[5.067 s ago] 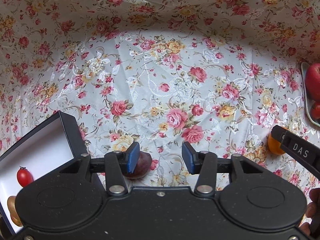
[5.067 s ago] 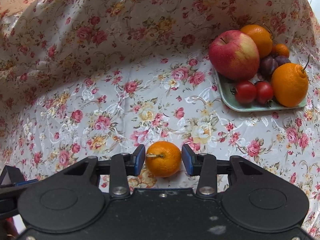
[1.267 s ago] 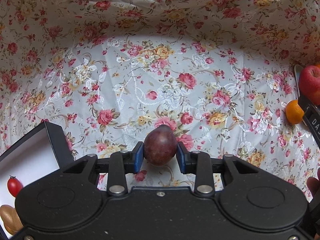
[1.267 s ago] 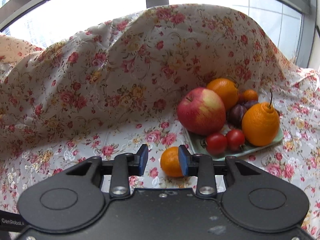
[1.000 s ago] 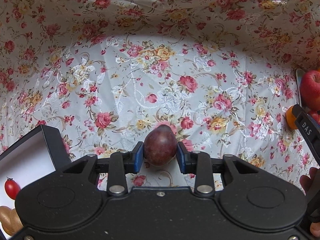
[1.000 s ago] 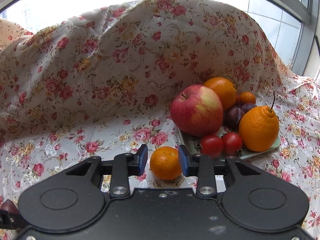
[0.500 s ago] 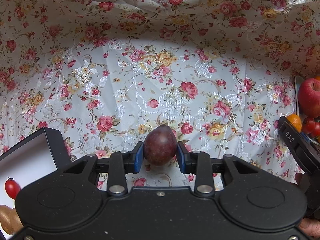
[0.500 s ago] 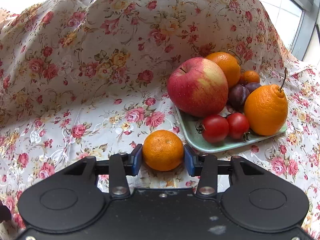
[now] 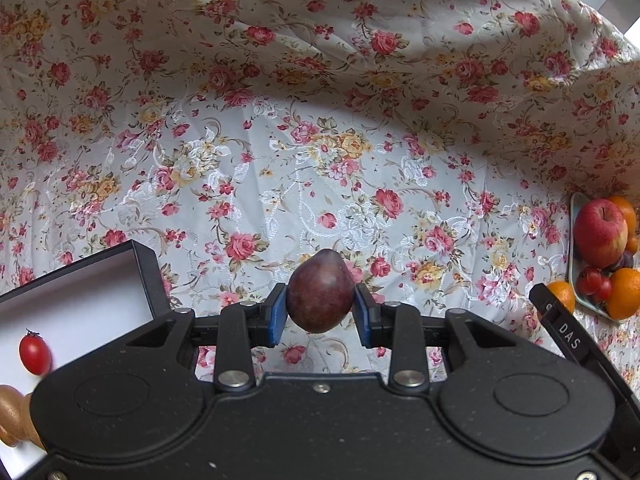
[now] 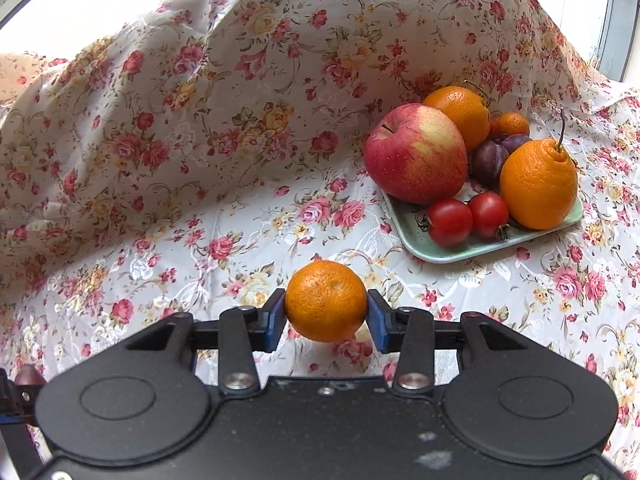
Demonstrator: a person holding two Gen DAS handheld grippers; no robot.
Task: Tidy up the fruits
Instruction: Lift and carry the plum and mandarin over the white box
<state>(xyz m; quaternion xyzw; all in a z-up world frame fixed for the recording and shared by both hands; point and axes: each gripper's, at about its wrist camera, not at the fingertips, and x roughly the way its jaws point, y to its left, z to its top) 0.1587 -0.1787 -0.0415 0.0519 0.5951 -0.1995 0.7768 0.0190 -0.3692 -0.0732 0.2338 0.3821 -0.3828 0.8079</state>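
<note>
A surface [image 9: 320,184] draped in a white cloth printed with pink and yellow roses carries everything; the cloth [image 10: 248,80] rises in folds at the back. Directly on it, far right of the left hand-held gripper [image 9: 320,312], rests a pale green tray [image 10: 452,254] piled with fruit. To that gripper's lower left stands an open black box [image 9: 148,272] with a white inside. The cloth between box and tray lies flat, faintly glossy.
</note>
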